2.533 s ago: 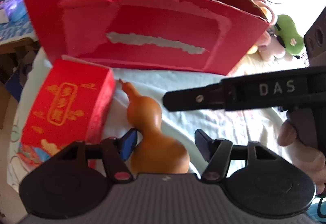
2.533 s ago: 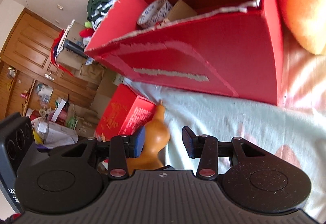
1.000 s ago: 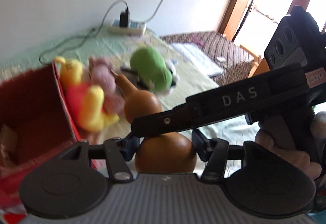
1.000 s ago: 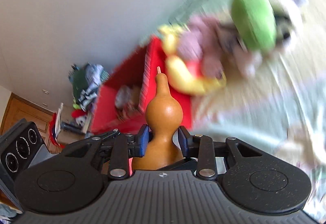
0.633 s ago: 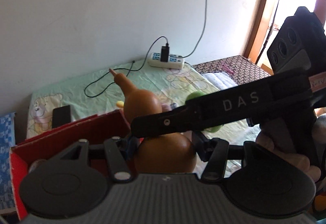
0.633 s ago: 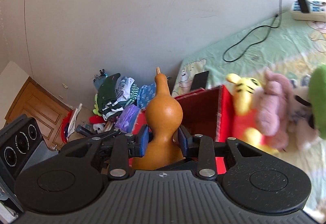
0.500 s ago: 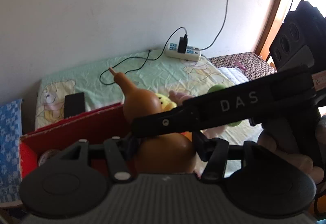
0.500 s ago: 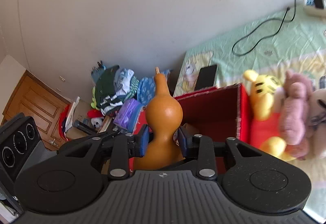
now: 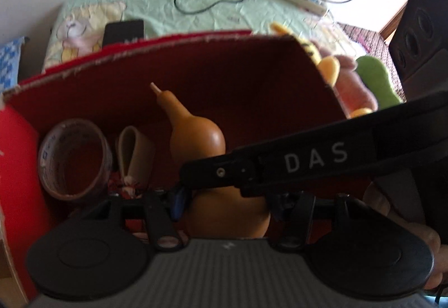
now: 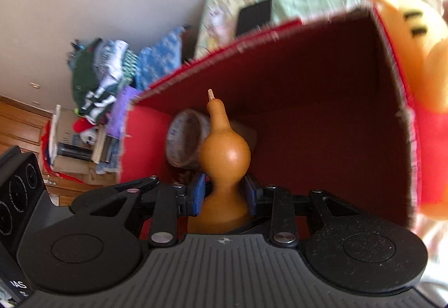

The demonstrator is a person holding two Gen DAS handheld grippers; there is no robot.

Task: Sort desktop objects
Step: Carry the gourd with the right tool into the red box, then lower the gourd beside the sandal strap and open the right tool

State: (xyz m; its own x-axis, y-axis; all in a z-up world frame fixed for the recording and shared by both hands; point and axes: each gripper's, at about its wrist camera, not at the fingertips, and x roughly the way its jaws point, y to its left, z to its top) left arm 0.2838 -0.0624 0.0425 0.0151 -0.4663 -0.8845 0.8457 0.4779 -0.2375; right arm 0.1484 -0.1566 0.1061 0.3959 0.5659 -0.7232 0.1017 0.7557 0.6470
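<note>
You have the smooth orange-brown gourd (image 10: 224, 168) clamped by both the left gripper (image 9: 226, 203) and right gripper (image 10: 224, 193), steadying it above the open red cardboard box (image 9: 252, 78) beside the tape roll (image 9: 74, 158).

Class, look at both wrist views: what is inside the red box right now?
Inside the red box lie a tape roll and a tan folded strap. The gourd, gripped by both grippers, hangs above them. It and the grippers cover the near floor of the box.
</note>
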